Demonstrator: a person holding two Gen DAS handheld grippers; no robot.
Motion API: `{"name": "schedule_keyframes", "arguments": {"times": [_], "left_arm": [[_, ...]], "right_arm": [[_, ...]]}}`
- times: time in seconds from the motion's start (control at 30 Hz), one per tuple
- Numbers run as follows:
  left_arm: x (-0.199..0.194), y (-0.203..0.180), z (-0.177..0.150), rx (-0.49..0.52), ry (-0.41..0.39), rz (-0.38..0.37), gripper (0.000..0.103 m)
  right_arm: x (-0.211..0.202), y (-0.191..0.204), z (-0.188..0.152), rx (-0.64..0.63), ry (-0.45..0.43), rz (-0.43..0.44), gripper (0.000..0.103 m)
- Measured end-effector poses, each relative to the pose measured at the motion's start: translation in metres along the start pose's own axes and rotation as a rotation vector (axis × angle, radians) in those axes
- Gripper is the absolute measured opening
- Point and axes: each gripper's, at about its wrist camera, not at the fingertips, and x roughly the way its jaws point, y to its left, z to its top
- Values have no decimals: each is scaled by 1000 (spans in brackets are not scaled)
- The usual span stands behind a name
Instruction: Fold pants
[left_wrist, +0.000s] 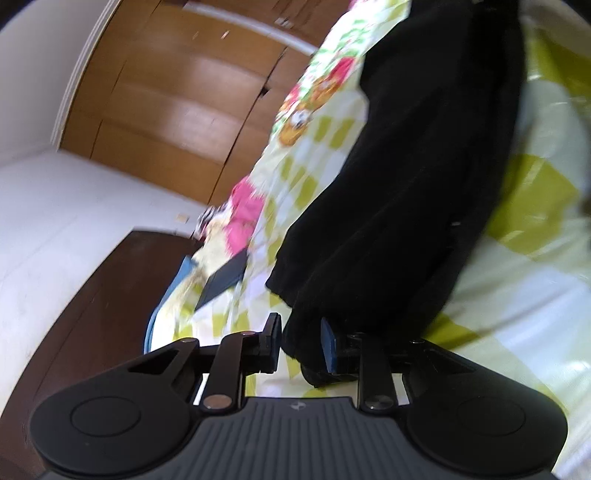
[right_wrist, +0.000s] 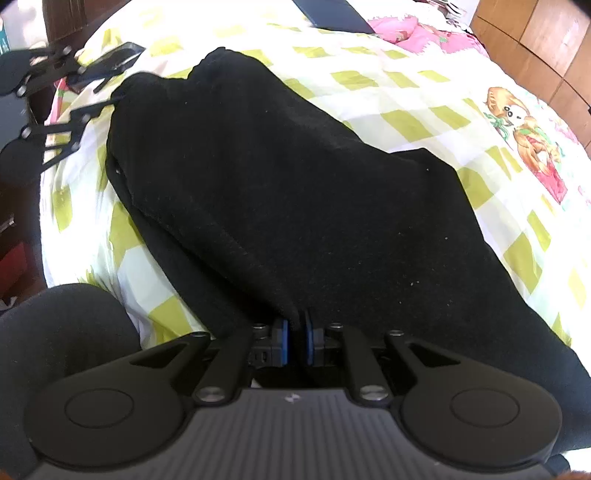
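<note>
Black pants (right_wrist: 295, 192) on checked bedsheet (right_wrist: 406, 110), right hand-held gripper (right_wrist: 295, 341) pinching hem, left hand-held gripper (left_wrist: 301, 341) parted around cuff.

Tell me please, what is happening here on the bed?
A person is folding black pants on a bed covered with a yellow-checked sheet, using two handheld grippers. The right gripper is shut on an edge of the pants near the camera. The left gripper has the cuffed leg end between its fingers, but they look open, so it is not clamped yet. The pants lie doubled lengthwise.
</note>
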Motion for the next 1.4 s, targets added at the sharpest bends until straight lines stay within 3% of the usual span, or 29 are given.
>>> {"name": "schedule_keyframes", "arguments": {"times": [0.2,0.33,0.5,0.67,0.93,1.07,1.13,1.2,1.23,1.4], "left_arm": [[2,-8,-8,99,17,-46,46],[-4,-10,-11,141,5,-62,56],[-1,-18,-10,182,-7,-67,60],[11,-3,1,126,-16,-51,63],[14,-10,-3,230,-25,-58,65],[22,3,4,137,1,-48,65],[29,-3,6,173,-4,-15,58],[36,-7,8,171,22,-62,41],[38,-8,7,191,26,-63,38],[30,27,9,115,26,-56,30]], "right_arm": [[5,0,2,-7,9,1,12],[4,-1,0,3,8,9,13],[6,-2,0,0,7,10,13],[4,-3,-2,-8,6,16,13],[4,-6,-2,-7,4,26,13],[7,-7,-3,-6,2,29,14],[7,-6,-2,-7,-1,23,14],[6,-4,-3,-28,-3,16,13],[5,-3,-4,-35,-2,14,13],[-7,-2,-1,-11,5,29,9]]}}
